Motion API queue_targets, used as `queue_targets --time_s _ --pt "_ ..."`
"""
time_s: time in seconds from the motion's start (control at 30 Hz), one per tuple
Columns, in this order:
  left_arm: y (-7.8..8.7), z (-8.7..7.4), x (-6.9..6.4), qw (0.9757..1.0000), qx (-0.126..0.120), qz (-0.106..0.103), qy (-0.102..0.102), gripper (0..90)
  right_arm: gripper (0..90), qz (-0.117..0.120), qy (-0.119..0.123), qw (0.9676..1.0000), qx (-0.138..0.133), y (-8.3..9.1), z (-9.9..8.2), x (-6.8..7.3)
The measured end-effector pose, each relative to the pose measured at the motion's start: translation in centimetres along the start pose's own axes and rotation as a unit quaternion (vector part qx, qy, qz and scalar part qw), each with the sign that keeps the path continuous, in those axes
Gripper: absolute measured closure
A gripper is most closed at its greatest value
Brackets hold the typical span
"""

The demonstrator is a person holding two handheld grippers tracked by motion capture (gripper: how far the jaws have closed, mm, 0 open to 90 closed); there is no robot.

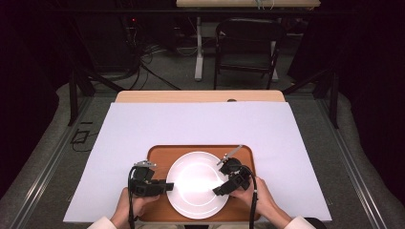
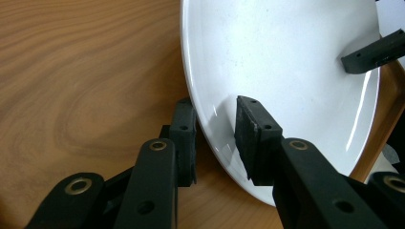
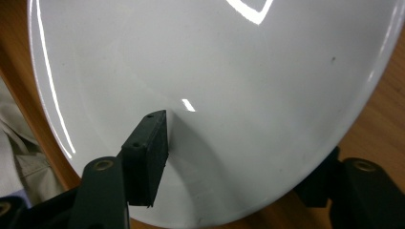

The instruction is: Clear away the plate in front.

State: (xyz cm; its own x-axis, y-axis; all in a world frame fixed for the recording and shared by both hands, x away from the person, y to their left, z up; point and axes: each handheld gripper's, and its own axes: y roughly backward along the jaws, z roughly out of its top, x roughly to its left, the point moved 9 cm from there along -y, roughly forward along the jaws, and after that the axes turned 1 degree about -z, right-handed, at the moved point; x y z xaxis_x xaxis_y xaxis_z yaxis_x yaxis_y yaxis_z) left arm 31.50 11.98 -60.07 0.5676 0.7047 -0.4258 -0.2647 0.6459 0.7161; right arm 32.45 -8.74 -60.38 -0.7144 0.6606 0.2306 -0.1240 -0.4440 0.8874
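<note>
A white plate [image 1: 197, 185] lies on a wooden tray [image 1: 157, 155], which sits on a pale sheet covering the tabletop [image 1: 200, 98], near the person's edge. The left tongs [image 1: 168, 186] straddle the plate's left rim and the right tongs [image 1: 218, 190] its right rim, one on each side, presumably so the plate can be carried level between both hands rather than tipped from one edge. In the left gripper view the left tongs [image 2: 217, 140] stand apart around the rim: one jaw is under the edge against the tray, the other above the plate's inner face, with a visible gap to the glaze, so they do not look clamped. In the right gripper view the right tongs [image 3: 234, 167] are likewise spread, one jaw resting over the plate's [image 3: 210, 86] inner surface and the other down past the rim at the tray side; no pressing grip is evident. The high view gives the layout, with the plate centred on the tray and both hands low at the near edge, while the gripper views reveal how each rim sits between the jaws; the left gripper view also catches a jaw of the right tongs [image 2: 372, 52] across the plate [image 2: 286, 57]
</note>
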Motion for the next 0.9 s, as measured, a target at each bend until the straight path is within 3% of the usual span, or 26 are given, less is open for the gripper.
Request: queue_targets --time_s 0.07,0.43,0.57,0.77,0.9 --pt "0.03 -0.14 0.07 1.0000 0.005 0.003 -0.001 69.0 32.4 -0.010 0.008 0.9999 0.010 -0.20 -0.11 0.00" --pt "0.06 -0.14 0.56 0.9995 0.007 0.030 -0.007 68.7 28.6 -0.018 0.014 0.9996 0.014 -0.61 0.25 -0.12" --pt "-0.02 -0.23 0.72 0.9995 0.010 0.029 -0.002 68.3 25.7 -0.023 0.015 0.9995 0.015 -0.81 0.52 -0.16" --pt "0.01 -0.31 0.76 0.9991 0.014 0.037 -0.010 67.9 23.0 -0.024 0.020 0.9993 0.021 -1.00 0.62 -0.09" --pt "-0.16 -0.49 0.77 0.9990 0.021 0.037 -0.013 66.1 19.2 -0.033 0.037 0.9983 0.032 -1.09 0.53 -0.17"
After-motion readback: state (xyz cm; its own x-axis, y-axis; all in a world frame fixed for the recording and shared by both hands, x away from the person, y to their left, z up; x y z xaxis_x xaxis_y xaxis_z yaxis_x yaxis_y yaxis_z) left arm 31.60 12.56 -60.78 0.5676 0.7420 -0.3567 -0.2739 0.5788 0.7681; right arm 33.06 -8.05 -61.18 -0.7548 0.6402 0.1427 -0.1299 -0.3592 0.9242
